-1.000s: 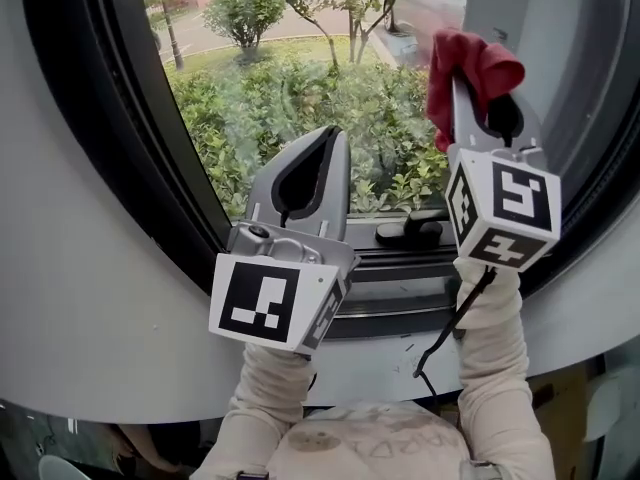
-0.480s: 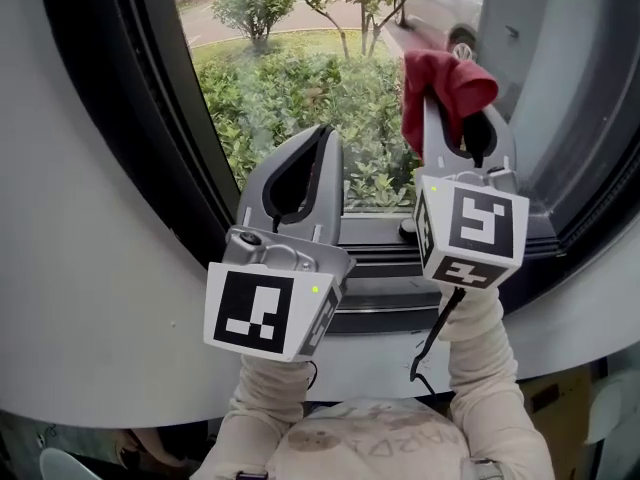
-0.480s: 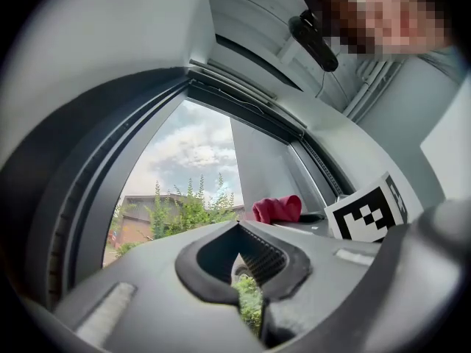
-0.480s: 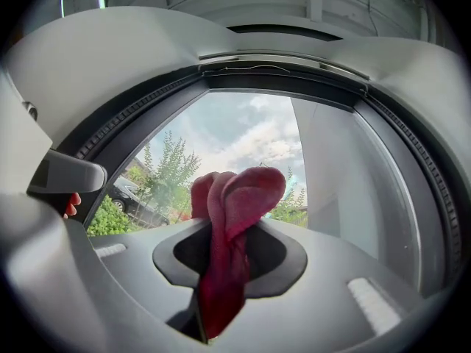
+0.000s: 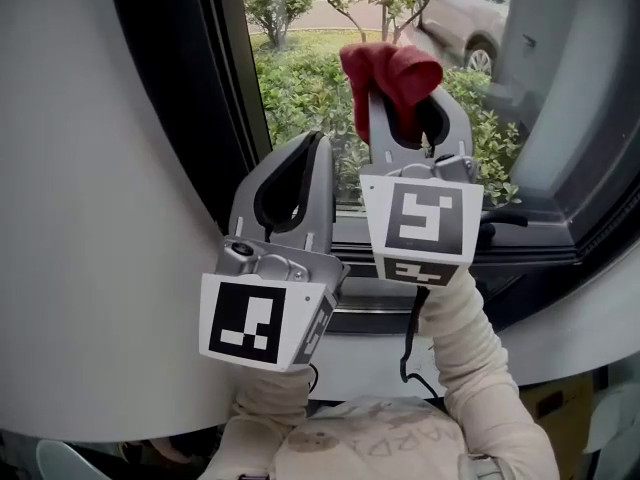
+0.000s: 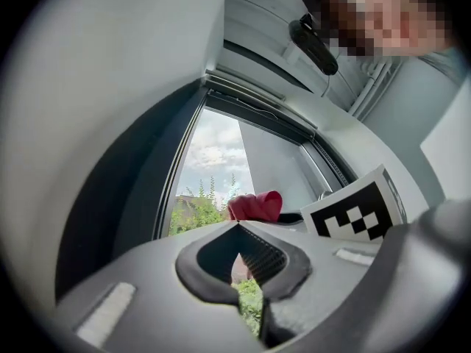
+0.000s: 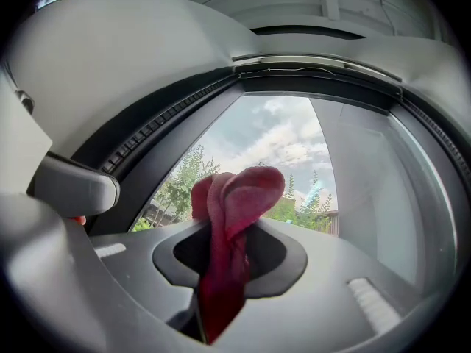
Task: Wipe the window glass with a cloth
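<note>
A red cloth (image 5: 390,70) sticks out bunched from my right gripper (image 5: 400,103), which is shut on it and held up in front of the window glass (image 5: 300,78). Whether the cloth touches the pane I cannot tell. In the right gripper view the cloth (image 7: 235,197) hangs folded between the jaws of my right gripper (image 7: 229,230), with glass (image 7: 294,145) and sky behind. My left gripper (image 5: 315,146) is just left of the right one and slightly lower, shut with nothing in it. In the left gripper view, its closed tips (image 6: 239,226) point at the cloth (image 6: 254,206).
A dark curved window frame (image 5: 190,98) and a white wall (image 5: 90,168) stand at the left. A black window handle (image 5: 500,223) lies on the sill at the right. Shrubs and a parked car (image 5: 465,13) are outside.
My right gripper has carried the red cloth leftward across the glass, closer to the left gripper. The left gripper has stayed about where it was.
</note>
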Action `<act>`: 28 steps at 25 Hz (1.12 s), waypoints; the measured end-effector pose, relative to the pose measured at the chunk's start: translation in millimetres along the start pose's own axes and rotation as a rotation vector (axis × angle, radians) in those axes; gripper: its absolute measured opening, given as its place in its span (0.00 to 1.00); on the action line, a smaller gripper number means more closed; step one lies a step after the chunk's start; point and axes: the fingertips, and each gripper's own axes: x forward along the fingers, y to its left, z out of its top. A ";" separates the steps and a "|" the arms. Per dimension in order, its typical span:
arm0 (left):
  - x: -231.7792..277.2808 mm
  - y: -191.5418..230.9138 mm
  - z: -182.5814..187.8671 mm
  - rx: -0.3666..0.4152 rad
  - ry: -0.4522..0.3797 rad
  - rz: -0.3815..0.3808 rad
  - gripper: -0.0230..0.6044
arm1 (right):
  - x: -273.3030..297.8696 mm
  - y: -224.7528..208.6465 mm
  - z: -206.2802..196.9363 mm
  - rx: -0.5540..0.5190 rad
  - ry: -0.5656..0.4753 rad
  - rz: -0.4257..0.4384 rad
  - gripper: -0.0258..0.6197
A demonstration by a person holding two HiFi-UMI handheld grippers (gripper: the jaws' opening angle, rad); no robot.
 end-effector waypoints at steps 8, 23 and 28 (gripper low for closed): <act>-8.5 14.2 2.0 0.002 -0.022 0.005 0.04 | 5.5 28.9 4.5 -0.076 -0.022 0.019 0.23; 6.6 -17.6 -10.8 -0.016 -0.010 -0.014 0.04 | -20.2 -12.8 -27.8 -0.121 0.005 -0.007 0.23; 21.5 -45.8 -13.9 -0.027 -0.015 -0.037 0.04 | -34.4 -65.3 -36.6 -0.122 0.011 -0.072 0.23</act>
